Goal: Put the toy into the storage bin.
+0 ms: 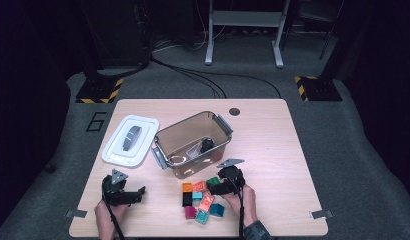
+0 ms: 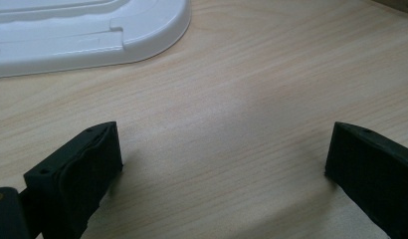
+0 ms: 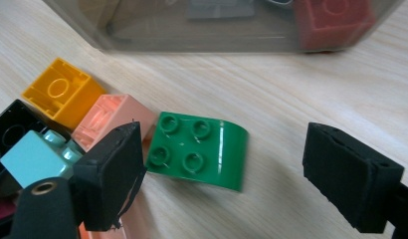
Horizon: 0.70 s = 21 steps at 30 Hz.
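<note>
While the left gripper point(image 1: 124, 192) rests idle on the wooden surface point(image 1: 273, 150) near the white lid point(image 1: 130, 140), its jaws wide apart with nothing but bare wood between them, the work in hand lies farther right: collecting toy bricks into the clear storage bin point(image 1: 192, 143). At the cluster of bricks point(image 1: 200, 200) just in front of the bin, the right gripper point(image 3: 227, 169) hovers low with its jaws apart, straddling a green four-stud brick point(image 3: 197, 149) that lies studs-up on the surface, beside a pink brick point(image 3: 112, 117) and an orange brick point(image 3: 62, 92); the pads do not yet press it. The step is judged to be the approach to a grasp. Next, the jaws must settle around the green brick, close on its sides, and lift it clear of its neighbours.
</note>
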Each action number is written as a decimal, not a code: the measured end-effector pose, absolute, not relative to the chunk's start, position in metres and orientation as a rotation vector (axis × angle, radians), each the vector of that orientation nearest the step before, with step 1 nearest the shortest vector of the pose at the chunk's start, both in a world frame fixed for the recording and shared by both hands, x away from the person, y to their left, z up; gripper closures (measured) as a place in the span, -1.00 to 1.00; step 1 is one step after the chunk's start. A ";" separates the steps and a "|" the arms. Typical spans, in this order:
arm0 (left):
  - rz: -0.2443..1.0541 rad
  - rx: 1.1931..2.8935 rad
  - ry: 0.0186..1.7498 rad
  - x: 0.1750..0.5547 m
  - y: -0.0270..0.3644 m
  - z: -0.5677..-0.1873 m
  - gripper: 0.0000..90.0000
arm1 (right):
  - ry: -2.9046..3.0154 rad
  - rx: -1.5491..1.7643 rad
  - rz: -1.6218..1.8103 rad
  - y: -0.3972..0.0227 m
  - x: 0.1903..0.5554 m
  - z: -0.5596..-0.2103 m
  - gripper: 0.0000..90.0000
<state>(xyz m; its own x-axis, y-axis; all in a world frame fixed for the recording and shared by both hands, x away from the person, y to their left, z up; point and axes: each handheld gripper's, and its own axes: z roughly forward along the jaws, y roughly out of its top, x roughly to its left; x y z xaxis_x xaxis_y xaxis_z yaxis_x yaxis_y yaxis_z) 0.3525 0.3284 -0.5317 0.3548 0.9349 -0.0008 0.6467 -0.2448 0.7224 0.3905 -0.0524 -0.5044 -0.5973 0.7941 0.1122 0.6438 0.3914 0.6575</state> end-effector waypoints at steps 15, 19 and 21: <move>0.584 1.987 1.371 0.352 0.328 -0.532 -0.98 | 2.417 1.292 0.889 -0.063 0.391 -0.509 -0.14; 0.580 1.986 1.374 0.352 0.328 -0.532 -0.98 | 2.417 1.291 0.863 -0.073 0.392 -0.508 -0.07; 0.582 1.986 1.373 0.352 0.328 -0.532 -0.98 | 2.424 1.287 0.858 -0.077 0.392 -0.507 -0.03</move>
<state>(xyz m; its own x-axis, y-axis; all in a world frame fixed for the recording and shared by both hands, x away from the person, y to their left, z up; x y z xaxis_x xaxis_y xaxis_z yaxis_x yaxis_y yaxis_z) 0.3524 0.3283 -0.5316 0.3545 0.9350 -0.0026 0.6485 -0.2439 0.7210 0.3921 -0.0772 -0.5066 -0.5712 0.8198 0.0410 0.6631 0.4315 0.6116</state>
